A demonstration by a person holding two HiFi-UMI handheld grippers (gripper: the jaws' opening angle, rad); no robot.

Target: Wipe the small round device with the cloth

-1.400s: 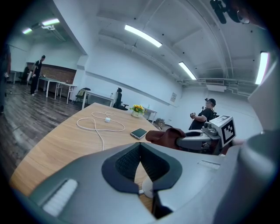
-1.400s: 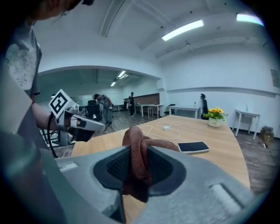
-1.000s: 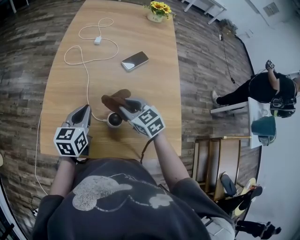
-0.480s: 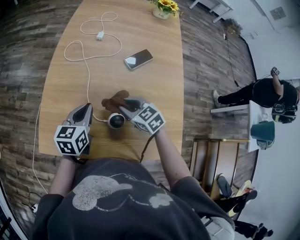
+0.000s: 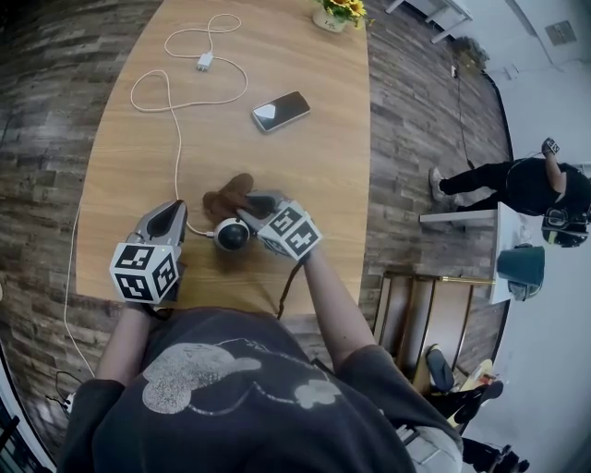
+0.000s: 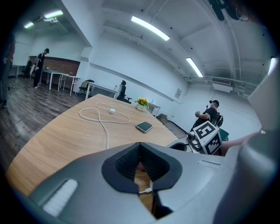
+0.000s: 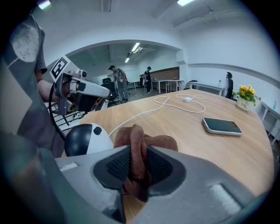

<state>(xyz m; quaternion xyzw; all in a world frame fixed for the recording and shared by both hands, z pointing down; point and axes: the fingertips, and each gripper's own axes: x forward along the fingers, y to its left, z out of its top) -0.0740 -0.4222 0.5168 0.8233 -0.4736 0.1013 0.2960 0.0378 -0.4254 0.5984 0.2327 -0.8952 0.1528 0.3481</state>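
The small round device (image 5: pixel 231 235), a white ball with a dark lens face, sits near the table's front edge and shows at the lower left of the right gripper view (image 7: pixel 87 139). My right gripper (image 5: pixel 247 211) is shut on a brown cloth (image 5: pixel 226 196), which bunches between its jaws (image 7: pixel 140 148) just right of the device. My left gripper (image 5: pixel 173 214) lies to the device's left. Its jaws are nearly together around a thin white cable (image 6: pixel 145 190) that runs toward the device.
The white cable (image 5: pixel 175 139) loops across the far half of the wooden table (image 5: pixel 305 175) to a charger plug (image 5: pixel 205 62). A phone (image 5: pixel 282 110) lies face up beyond the cloth. A flower pot (image 5: pixel 342 11) stands at the far edge. People are in the room behind.
My right gripper has drawn the cloth a little closer to the device. The left gripper has stayed put. The head view has shifted slightly.
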